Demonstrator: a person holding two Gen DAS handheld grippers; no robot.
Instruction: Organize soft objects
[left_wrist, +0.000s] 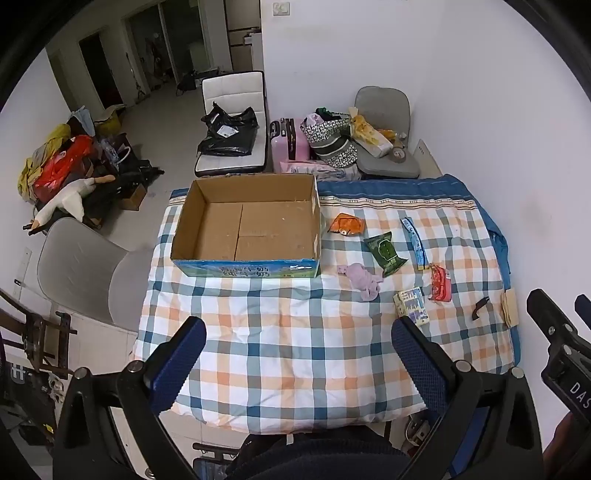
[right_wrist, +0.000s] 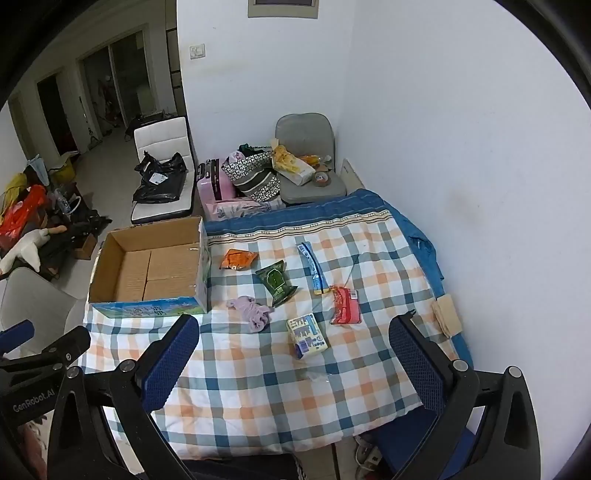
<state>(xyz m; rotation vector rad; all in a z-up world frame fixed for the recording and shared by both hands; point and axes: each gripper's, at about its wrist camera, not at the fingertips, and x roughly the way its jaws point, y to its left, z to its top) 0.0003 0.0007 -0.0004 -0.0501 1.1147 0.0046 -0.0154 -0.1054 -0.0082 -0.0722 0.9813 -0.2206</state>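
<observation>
1. Six small soft items are lying on the checked quilt (right_wrist: 258, 387), all to the right of one open cardboard box (right_wrist: 147, 266): one orange packet (right_wrist: 237, 259), one green packet (right_wrist: 276, 282), one long blue sachet (right_wrist: 312, 271), one red packet (right_wrist: 345, 305), one pale yellow pack (right_wrist: 306, 335) and one lilac cloth (right_wrist: 253, 312).
2. The box is sitting at the quilt's far left, brown inside with nothing in it, its blue front carrying print too blurred to read.
3. The cloth is lying crumpled near the box's front right corner; the green packet is lying just beyond it, its near end almost touching the cloth.
4. The yellow pack, printed in blue and white, is lying nearest the grippers, with the red packet just to its right.
5. Writing on the packets is staying too small to read; "GenRobot.AI" is showing on the left tool in the right wrist view.
6. The left gripper (left_wrist: 299, 341) is hovering over the quilt's near part, fingers (left_wrist: 181, 362) spread wide, gripping nothing.
7. The right gripper (right_wrist: 295, 341) is likewise hanging released above the quilt, its fingers (right_wrist: 417, 363) holding nothing.
8. One tan folded piece (right_wrist: 447, 315) is lying at the quilt's right edge; three chairs are standing around the table.
</observation>
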